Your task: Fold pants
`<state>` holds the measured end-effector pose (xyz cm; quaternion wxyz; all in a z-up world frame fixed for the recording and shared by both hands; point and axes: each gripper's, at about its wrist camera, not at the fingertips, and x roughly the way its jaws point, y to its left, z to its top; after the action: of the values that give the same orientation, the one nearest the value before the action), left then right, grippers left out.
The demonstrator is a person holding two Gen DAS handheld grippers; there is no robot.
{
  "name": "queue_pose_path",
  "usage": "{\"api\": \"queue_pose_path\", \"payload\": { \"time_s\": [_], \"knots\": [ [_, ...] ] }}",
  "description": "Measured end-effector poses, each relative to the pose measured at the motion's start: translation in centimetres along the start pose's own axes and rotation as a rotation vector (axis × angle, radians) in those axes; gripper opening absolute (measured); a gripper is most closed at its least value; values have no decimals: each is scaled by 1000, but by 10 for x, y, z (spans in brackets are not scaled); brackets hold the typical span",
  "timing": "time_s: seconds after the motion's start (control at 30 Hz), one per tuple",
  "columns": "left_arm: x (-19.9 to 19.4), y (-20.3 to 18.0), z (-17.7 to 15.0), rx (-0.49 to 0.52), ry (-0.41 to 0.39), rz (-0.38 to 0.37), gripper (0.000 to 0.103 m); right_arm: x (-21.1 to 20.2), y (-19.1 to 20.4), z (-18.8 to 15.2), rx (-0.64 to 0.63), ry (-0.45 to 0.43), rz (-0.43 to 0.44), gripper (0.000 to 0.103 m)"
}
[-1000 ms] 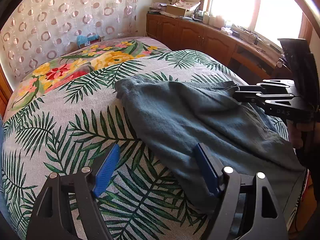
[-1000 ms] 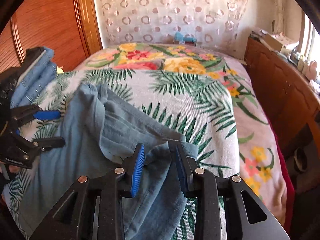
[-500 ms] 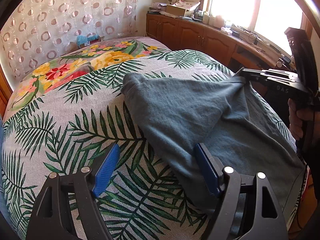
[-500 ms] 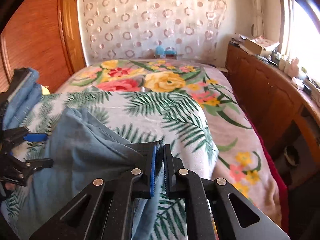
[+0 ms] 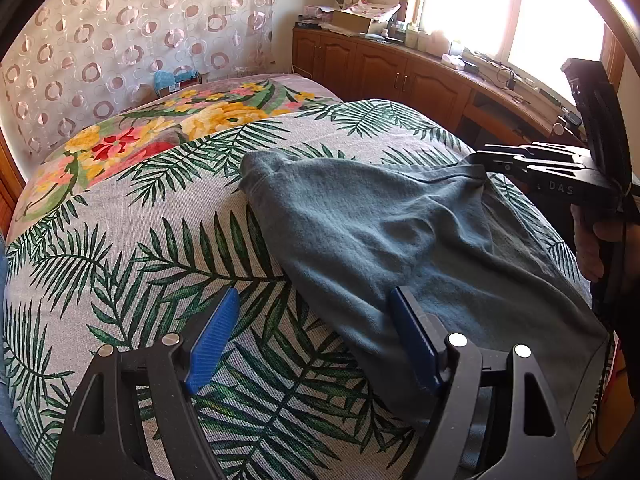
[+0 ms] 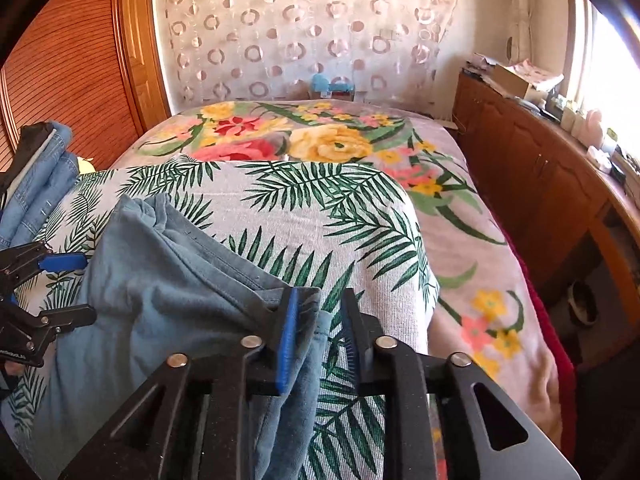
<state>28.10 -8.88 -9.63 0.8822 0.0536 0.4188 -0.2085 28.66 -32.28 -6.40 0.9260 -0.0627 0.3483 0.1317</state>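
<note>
Grey-blue pants [image 5: 392, 248] lie partly folded on the palm-print bedspread [image 5: 160, 240]; they also show in the right wrist view [image 6: 168, 300]. My left gripper [image 5: 316, 332] is open and low over the bed, with its right finger at the pants' near edge. My right gripper [image 6: 318, 320] has its jaws slightly parted, with a fold of the pants hanging between them against the left pad. It shows at the right of the left wrist view [image 5: 484, 160], at the pants' far corner.
A stack of folded denim [image 6: 40, 176] lies at the bed's left side. A floral blanket [image 6: 300, 140] covers the far end. Wooden cabinets [image 5: 400, 76] with clutter run under the window on the right. A wooden wardrobe [image 6: 72, 64] stands at the left.
My right gripper shut on the pants' corner, lifted it and pulled it taut, then lowered it and parted its jaws a little. My left gripper stayed open and still.
</note>
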Motion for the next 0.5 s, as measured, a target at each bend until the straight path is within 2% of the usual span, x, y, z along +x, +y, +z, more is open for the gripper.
{"api": "queue_pose_path", "payload": {
  "time_s": [0.23,0.27,0.3,0.4,0.5],
  "knots": [
    [0,0,0,0,0,0,78,4,-1,-1,9,10,54,26],
    [0,0,0,0,0,0,78,4,0,-1,4,9,67,21],
    [0,0,0,0,0,0,78,3,3,-1,-9,5,80,5],
    [-1,0,0,-4,-4,4,78,-3,4,1,-23,-26,33,5],
    [-10,-4,-4,14,-22,47,78,-6,0,-1,14,-24,-12,6]
  ]
}}
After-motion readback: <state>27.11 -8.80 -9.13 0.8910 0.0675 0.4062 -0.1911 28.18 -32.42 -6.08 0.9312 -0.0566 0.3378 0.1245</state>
